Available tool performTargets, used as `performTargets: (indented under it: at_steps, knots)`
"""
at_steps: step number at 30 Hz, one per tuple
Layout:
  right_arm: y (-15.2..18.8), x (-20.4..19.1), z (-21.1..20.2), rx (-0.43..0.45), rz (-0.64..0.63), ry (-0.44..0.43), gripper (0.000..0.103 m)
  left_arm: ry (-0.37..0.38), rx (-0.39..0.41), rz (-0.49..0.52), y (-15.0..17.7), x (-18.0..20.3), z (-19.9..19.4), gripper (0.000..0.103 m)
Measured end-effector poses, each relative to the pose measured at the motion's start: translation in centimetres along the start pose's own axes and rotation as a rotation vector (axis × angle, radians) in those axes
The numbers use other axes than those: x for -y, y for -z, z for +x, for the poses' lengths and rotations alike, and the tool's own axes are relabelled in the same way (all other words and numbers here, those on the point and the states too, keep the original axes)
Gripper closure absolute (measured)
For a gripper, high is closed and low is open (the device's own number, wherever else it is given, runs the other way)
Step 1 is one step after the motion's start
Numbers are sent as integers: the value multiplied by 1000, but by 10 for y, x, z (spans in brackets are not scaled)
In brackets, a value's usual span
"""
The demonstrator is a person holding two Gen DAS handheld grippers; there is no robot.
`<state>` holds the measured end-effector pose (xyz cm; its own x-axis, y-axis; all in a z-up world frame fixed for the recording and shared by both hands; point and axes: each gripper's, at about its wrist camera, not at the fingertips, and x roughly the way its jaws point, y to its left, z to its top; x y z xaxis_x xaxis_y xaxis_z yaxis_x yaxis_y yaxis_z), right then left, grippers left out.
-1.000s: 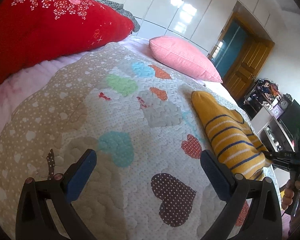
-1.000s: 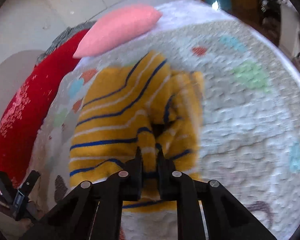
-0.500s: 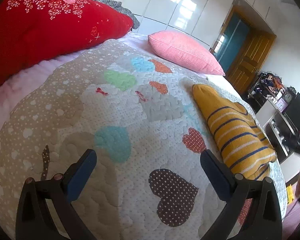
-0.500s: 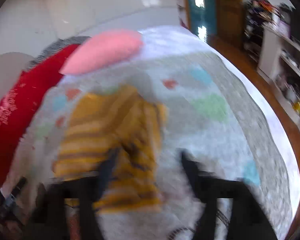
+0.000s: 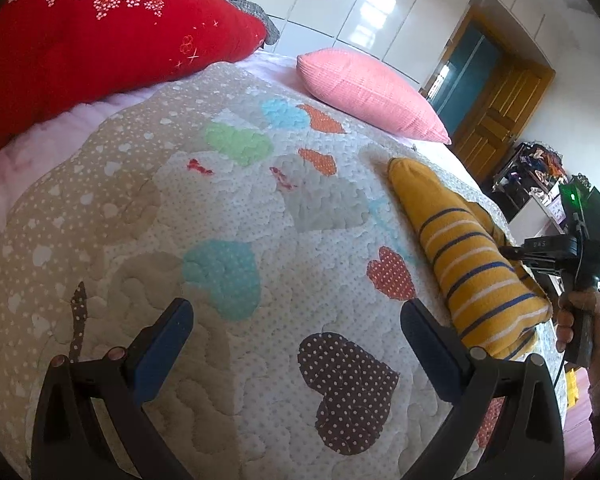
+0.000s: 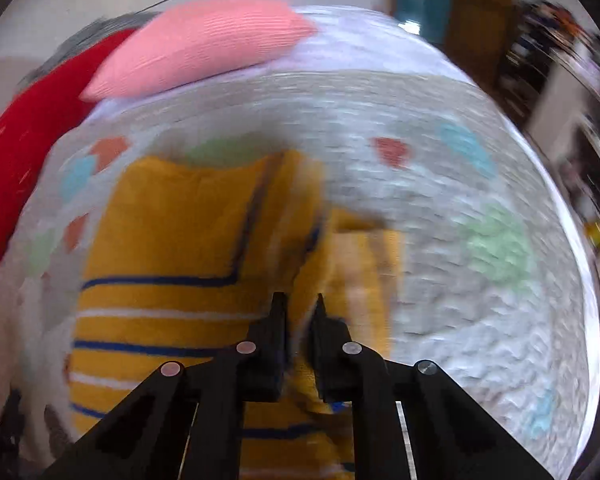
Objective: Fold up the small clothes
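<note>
Left gripper point(image 5: 296, 328): jaws wide apart, nothing between the blue pads, hovering over the quilt point(image 5: 228, 216) above a brown dotted heart patch point(image 5: 348, 388).

Right gripper point(image 6: 299, 312): jaws have just been closing and now stand almost together. A fold of the yellow striped sweater point(image 6: 180, 248) sits between the tips, so it looks pinched, though the right wrist view is motion-blurred. In the left wrist view the same gripper point(image 5: 518, 254) reaches in from the bed's right edge, its tip meeting the sweater point(image 5: 472, 264), with a hand point(image 5: 584, 320) around the handle.

Sweater: folded into a long bundle, lying on the quilt along the bed's right edge, one end pointing toward the pink pillow point(image 5: 368, 92). Blue and white stripes on its nearer half, plain yellow at the far end.

Red flowered cushion point(image 5: 92, 32) at the far left corner of the bed.
</note>
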<state>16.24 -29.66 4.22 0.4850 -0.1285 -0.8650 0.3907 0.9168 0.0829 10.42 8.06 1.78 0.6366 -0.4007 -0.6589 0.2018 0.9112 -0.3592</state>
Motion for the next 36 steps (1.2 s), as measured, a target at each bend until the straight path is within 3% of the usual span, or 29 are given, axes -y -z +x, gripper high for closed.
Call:
performTargets:
  at_steps: [3,5,7,8,11,14,21,25,29,36]
  knots:
    - [8,20,10,-30,10,163,94,-10,-9,14,1,2,3,0]
    - [21,28,20,-91,-28,177,94,-16,-19,15,2,2,5,0]
    - [33,42,7,-59,9,110,88,-20,-26,10,3,1,7,0]
    - [36,49,0,-46,37,78,75,-19,-26,8,3,1,7,0]
    - [48,67,-22,14,129,-33,46,-17,-20,5,3,1,7,0]
    - [60,82,-38,41,185,-133,39,-24,-16,16,5,3,8,0]
    - [93,96,-46,72,263,-308,33,-76,-39,45,13,6,22,0]
    - [111,101,-28,91,284,-381,28,-159,-55,113,18,17,29,0]
    - [128,108,-23,178,305,-466,25,-240,-81,172,22,27,36,0]
    - [143,122,-25,239,346,-578,25,-319,-87,214,25,34,40,0]
